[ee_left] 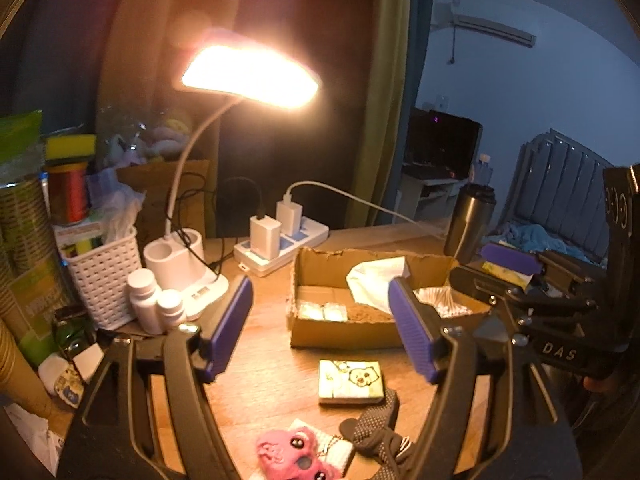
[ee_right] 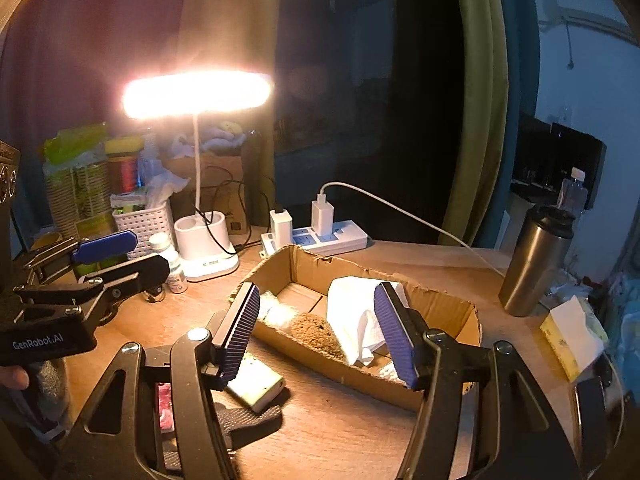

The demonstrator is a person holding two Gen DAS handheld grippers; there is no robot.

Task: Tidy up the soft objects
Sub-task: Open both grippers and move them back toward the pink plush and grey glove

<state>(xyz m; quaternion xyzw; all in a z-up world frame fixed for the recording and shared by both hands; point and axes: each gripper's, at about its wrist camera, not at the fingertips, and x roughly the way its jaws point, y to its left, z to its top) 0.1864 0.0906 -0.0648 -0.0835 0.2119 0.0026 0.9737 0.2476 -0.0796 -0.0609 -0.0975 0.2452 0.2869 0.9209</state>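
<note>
An open cardboard box (ee_left: 352,334) (ee_right: 444,300) stands on the wooden desk and holds a white tissue (ee_left: 376,280) (ee_right: 356,320), a brown soft pad (ee_right: 316,330) and small white packs (ee_left: 322,312). In front of it lie a tissue pack with a bear print (ee_left: 351,382) (ee_right: 256,386), a dark dotted glove (ee_left: 376,428) (ee_right: 244,420) and a pink plush toy (ee_left: 292,458). My left gripper (ee_left: 320,336) is open and empty above these. My right gripper (ee_right: 320,336) is open and empty over the box's near wall; it also shows at the right of the left wrist view (ee_left: 508,268).
A lit desk lamp (ee_left: 188,280) (ee_right: 206,248), a white basket (ee_left: 102,276), two white bottles (ee_left: 154,300), a power strip with chargers (ee_left: 280,246) (ee_right: 316,236) and a steel tumbler (ee_right: 534,264) stand around the box. A tissue box (ee_right: 568,340) sits at the right.
</note>
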